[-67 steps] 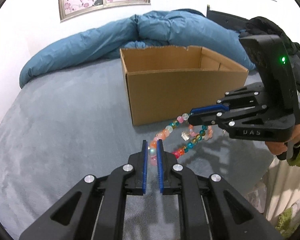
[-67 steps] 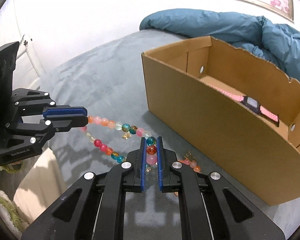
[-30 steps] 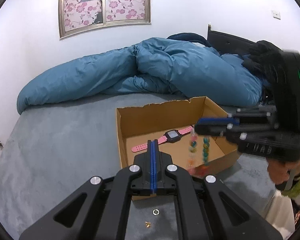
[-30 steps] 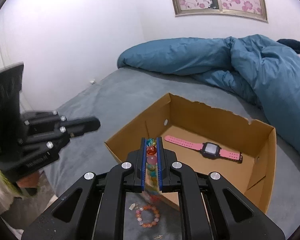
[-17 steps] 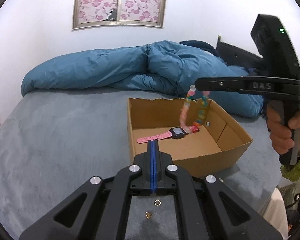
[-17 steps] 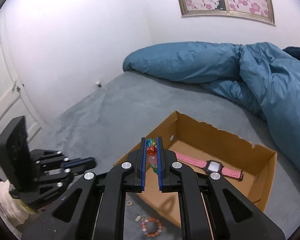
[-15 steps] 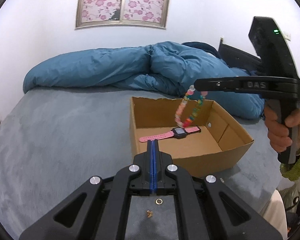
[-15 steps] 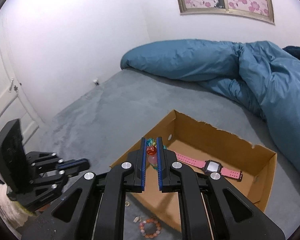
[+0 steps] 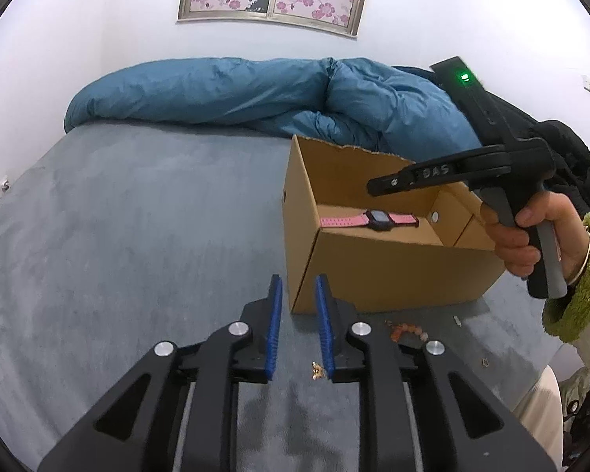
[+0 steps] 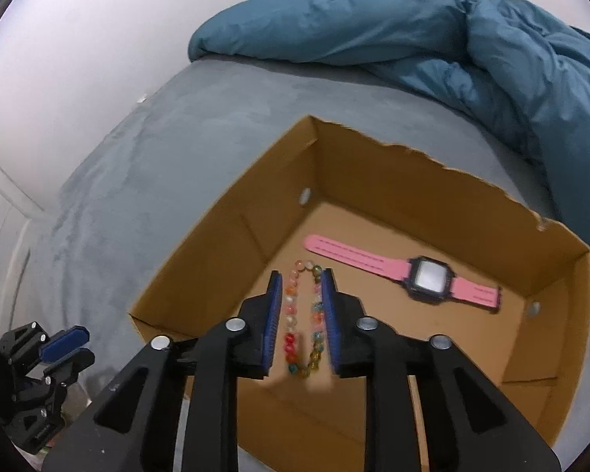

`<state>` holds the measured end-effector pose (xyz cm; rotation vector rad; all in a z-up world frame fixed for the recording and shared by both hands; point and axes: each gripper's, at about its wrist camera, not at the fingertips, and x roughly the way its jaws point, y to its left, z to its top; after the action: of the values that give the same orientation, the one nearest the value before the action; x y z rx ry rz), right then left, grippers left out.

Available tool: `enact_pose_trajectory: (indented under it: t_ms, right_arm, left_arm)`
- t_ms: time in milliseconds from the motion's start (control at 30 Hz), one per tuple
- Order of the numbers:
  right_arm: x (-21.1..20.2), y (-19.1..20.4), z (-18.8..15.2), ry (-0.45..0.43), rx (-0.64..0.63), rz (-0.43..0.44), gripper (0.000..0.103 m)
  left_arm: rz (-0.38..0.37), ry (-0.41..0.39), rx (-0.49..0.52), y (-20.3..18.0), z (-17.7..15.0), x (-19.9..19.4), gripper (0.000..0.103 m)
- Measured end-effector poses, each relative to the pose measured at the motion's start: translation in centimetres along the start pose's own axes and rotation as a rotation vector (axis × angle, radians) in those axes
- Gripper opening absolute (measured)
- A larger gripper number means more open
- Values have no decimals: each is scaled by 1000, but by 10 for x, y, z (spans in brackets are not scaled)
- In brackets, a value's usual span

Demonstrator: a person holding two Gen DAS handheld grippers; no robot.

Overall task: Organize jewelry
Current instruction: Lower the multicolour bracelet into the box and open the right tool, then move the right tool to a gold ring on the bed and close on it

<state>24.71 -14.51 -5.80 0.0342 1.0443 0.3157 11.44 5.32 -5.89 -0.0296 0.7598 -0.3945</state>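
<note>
A cardboard box (image 10: 232, 232) stands on the grey bed; it also shows in the left wrist view (image 9: 393, 267). Inside lie a pink watch (image 10: 424, 273) and a string of coloured beads (image 10: 303, 314). My right gripper (image 10: 302, 279) is open over the box, with the beads lying on the box floor between its fingers. My left gripper (image 9: 297, 287) is open and empty, low over the bed in front of the box's near corner. A small gold earring (image 9: 317, 370) lies on the bed between the left fingers. An orange bead bracelet (image 9: 407, 330) lies by the box front.
A blue duvet (image 9: 255, 94) is piled along the back of the bed. A small ring (image 9: 485, 362) lies on the bed at the right. The person's right hand and green cuff (image 9: 562, 259) hold the right gripper beside the box. A white wall stands behind.
My right gripper has moved down over the box and opened, and the bead string now lies on the box floor. My left gripper has opened and dropped lower toward the bed.
</note>
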Motion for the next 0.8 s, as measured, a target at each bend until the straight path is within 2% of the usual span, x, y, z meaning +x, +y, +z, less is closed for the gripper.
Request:
enact_pose_trajectory:
  t_ms: [267,433,533,633,800]
  right_arm:
    - [-57,-18,-31,-99,17,-21,27]
    - [-106,-16,-75,-212,-31,-52,32]
    - [-131,-15,-113,-267,-48,-73,33]
    - [-140,-19,-144,-281,-31,-82,36]
    - [-129,-28,-196,-232,23,-102,36]
  left_arm:
    - [-4,24,40,-12,-12,4,20]
    - [-12,45,69,-20,-25,5,23]
    - [-19,61,85,-24,-32,5,23]
    - [-14,82,112,-28,-42,6,23]
    - [1,118,162,-33,-57,12,23]
